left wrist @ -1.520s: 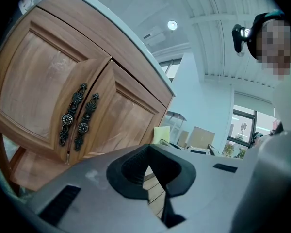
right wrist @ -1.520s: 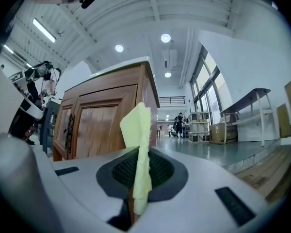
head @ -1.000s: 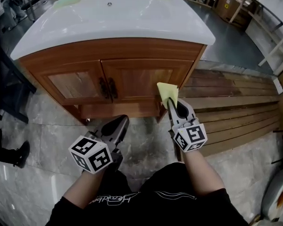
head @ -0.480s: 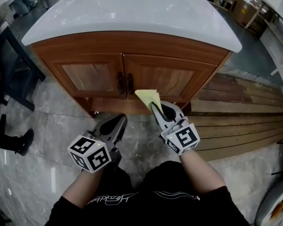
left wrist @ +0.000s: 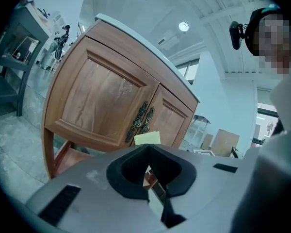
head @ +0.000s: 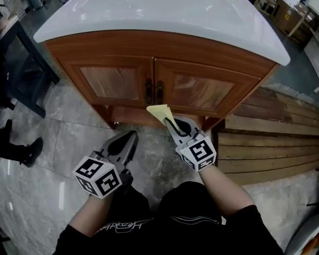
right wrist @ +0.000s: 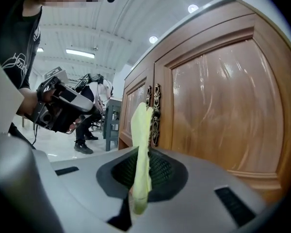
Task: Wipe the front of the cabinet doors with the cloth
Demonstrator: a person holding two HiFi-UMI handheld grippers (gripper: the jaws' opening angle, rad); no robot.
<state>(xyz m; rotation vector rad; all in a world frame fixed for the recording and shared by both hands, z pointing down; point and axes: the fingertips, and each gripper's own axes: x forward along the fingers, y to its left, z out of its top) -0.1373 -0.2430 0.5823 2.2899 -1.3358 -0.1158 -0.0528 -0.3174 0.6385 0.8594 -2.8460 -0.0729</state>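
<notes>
Two cabinet doors [head: 202,91] ahead; right hand-held gripper [head: 169,124] pinches the yellow cloth [head: 159,112], left hand-held gripper [head: 130,139] closed, empty. Best to press it flat, then sweep each panel.

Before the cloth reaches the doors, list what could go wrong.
1. The right gripper pinches the cloth as a narrow folded strip, so its hard jaw tips may scrape the cabinet doors instead of wiping.
2. The ornate handles stand out at the seam between the doors; the cloth could snag there and pull free.
3. The left gripper, shut and empty, hangs close by and could bump the right one on a sideways stroke.
</notes>
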